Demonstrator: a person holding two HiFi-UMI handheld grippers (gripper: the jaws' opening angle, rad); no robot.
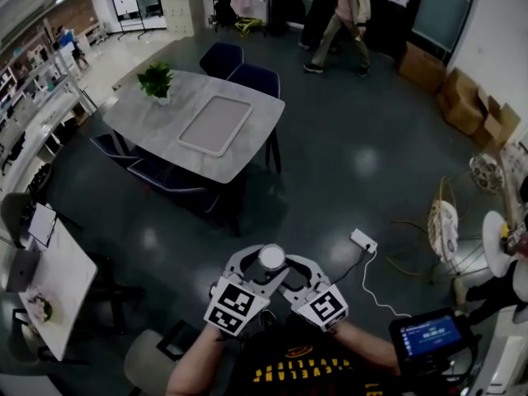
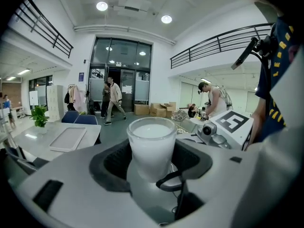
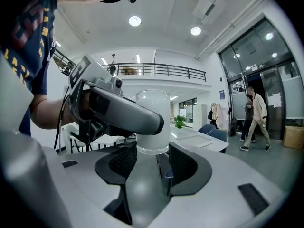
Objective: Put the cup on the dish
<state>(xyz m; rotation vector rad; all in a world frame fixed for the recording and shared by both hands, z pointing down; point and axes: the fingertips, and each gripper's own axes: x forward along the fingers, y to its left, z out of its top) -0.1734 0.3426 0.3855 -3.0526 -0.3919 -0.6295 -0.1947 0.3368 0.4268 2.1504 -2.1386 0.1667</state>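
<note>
I hold a frosted white cup (image 1: 271, 258) close in front of my body, well above the floor. The left gripper (image 1: 262, 272) and the right gripper (image 1: 280, 272) meet around it from both sides. In the left gripper view the cup (image 2: 152, 146) stands upright between that gripper's black pads (image 2: 114, 163). In the right gripper view the cup's base (image 3: 152, 127) sits between the right pads (image 3: 183, 163), and a left finger (image 3: 128, 113) crosses its side higher up. A flat white rectangular tray (image 1: 216, 124) lies on the grey table (image 1: 157, 110) far ahead.
A potted plant (image 1: 155, 79) stands on the table's far left corner, with blue chairs (image 1: 256, 77) around it. A power strip with its cable (image 1: 363, 240) lies on the dark floor. People walk at the back (image 1: 346, 15). A lit tablet (image 1: 429, 335) is at my right.
</note>
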